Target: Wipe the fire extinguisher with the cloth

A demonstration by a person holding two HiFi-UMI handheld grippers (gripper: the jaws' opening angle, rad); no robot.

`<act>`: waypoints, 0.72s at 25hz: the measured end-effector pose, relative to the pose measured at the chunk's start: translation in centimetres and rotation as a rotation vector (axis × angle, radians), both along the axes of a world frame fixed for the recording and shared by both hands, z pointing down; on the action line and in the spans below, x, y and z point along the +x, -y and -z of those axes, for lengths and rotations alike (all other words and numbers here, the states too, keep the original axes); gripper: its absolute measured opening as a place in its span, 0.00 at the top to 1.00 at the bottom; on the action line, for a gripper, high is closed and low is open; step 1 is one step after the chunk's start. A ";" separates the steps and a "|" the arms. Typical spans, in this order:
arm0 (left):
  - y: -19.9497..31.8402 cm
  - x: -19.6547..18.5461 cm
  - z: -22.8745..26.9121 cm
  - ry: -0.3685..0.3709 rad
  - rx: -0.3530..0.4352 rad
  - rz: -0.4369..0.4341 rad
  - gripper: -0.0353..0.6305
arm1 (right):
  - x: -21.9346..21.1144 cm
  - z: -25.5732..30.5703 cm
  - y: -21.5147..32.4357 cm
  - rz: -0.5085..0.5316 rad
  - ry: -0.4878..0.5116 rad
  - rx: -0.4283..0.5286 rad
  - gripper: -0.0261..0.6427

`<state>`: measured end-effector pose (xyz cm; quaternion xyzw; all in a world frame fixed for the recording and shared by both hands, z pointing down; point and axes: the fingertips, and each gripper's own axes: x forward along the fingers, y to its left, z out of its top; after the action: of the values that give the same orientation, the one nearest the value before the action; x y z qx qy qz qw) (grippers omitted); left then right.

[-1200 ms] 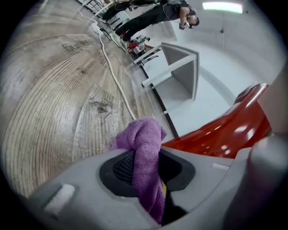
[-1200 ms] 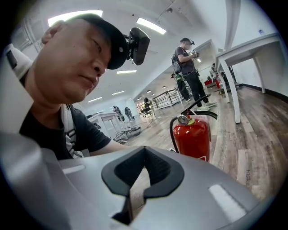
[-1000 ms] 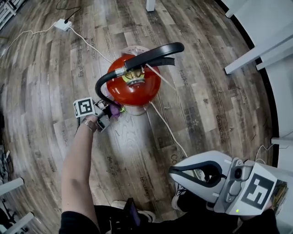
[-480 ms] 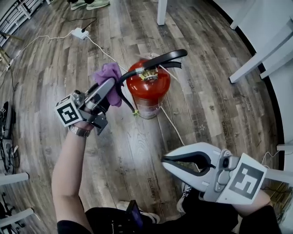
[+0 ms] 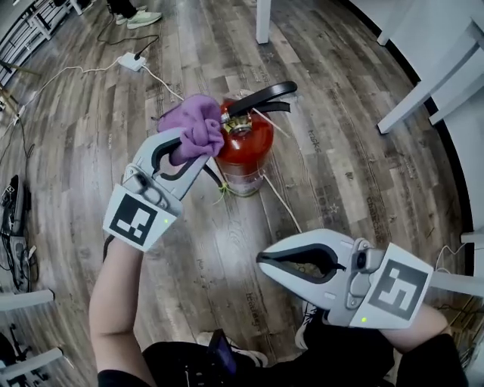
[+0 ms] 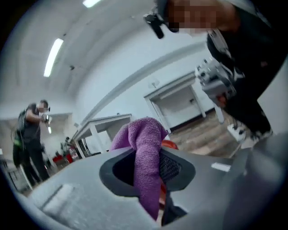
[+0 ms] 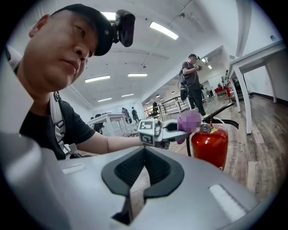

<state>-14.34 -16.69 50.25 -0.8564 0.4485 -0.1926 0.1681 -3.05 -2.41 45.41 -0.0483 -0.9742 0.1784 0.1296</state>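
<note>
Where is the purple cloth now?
The purple cloth is pinched in the left gripper, left of centre in the head view, beside the top of the fire extinguisher.

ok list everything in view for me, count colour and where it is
fire extinguisher: 1, red, black handle and hose, upright on the floor, centre
cloth: 1, purple, up beside the extinguisher's top
power strip: 1, white, floor at upper left
cable: 1, white, on the floor past the extinguisher's base
table frames: count unclear, white, right edge
shoe: 1 seen, pale, floor at top left
bystander: 1, dark clothes, standing in the background
floor: grey-brown wood planks
left gripper: 1, grey, shut on the cloth
right gripper: 1, grey, shut, empty, lower right
left forearm: 1, bare, lower left
</note>
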 end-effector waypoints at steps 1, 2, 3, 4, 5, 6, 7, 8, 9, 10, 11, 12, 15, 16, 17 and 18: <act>-0.5 0.0 -1.7 0.131 0.001 0.022 0.80 | 0.2 0.0 0.2 -0.005 0.001 -0.005 0.96; -1.0 0.1 -3.6 0.235 -0.003 0.043 0.80 | 0.4 0.0 0.3 -0.009 0.000 -0.010 0.96; -1.3 0.1 -5.6 0.300 -0.011 0.059 0.80 | 0.5 0.0 0.4 -0.010 -0.001 -0.016 0.96; -1.5 0.1 -7.7 0.329 -0.035 0.073 0.80 | 0.5 0.0 0.4 -0.010 0.000 -0.020 0.96; -1.6 0.0 -9.9 0.337 -0.079 0.084 0.80 | 0.4 0.0 0.4 -0.008 0.001 -0.023 0.96; -1.6 -0.1 -12.2 0.339 -0.129 0.092 0.80 | 0.3 0.0 0.4 -0.004 0.003 -0.023 0.96; -1.5 -0.1 -14.3 0.343 -0.172 0.097 0.80 | 0.2 0.0 0.4 0.000 0.005 -0.023 0.96; -1.5 0.0 -16.3 0.349 -0.202 0.102 0.80 | 0.1 0.0 0.3 0.003 0.005 -0.023 0.96; -1.5 0.1 -18.1 0.355 -0.221 0.108 0.80 | 0.0 0.0 0.2 0.005 0.005 -0.025 0.96; -1.4 0.1 -19.9 0.365 -0.236 0.114 0.80 | 0.0 -0.1 0.2 0.006 0.004 -0.026 0.96; -1.5 0.1 -21.7 0.383 -0.258 0.116 0.80 | 0.0 -0.1 0.2 0.007 0.000 -0.027 0.96; -1.7 0.1 -23.8 0.410 -0.295 0.110 0.80 | 0.1 -0.2 0.3 0.007 -0.004 -0.026 0.96; -2.6 0.2 -30.2 0.465 -0.453 0.093 0.80 | 0.4 -0.3 0.6 -0.001 -0.008 -0.029 0.96; -2.7 0.4 -31.7 0.464 -0.495 0.097 0.80 | 0.6 -0.3 0.7 -0.005 -0.008 -0.031 0.96; -2.9 0.5 -33.1 0.469 -0.530 0.100 0.80 | 0.8 -0.3 0.8 -0.010 -0.009 -0.032 0.96; -3.0 0.6 -34.5 0.485 -0.562 0.102 0.80 | 1.0 -0.2 0.9 -0.014 -0.011 -0.032 0.96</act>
<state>-13.76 -13.69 84.75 -0.7752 0.3672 -0.5137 0.0179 -2.09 -3.35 45.63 -0.0426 -0.9708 0.1952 0.1327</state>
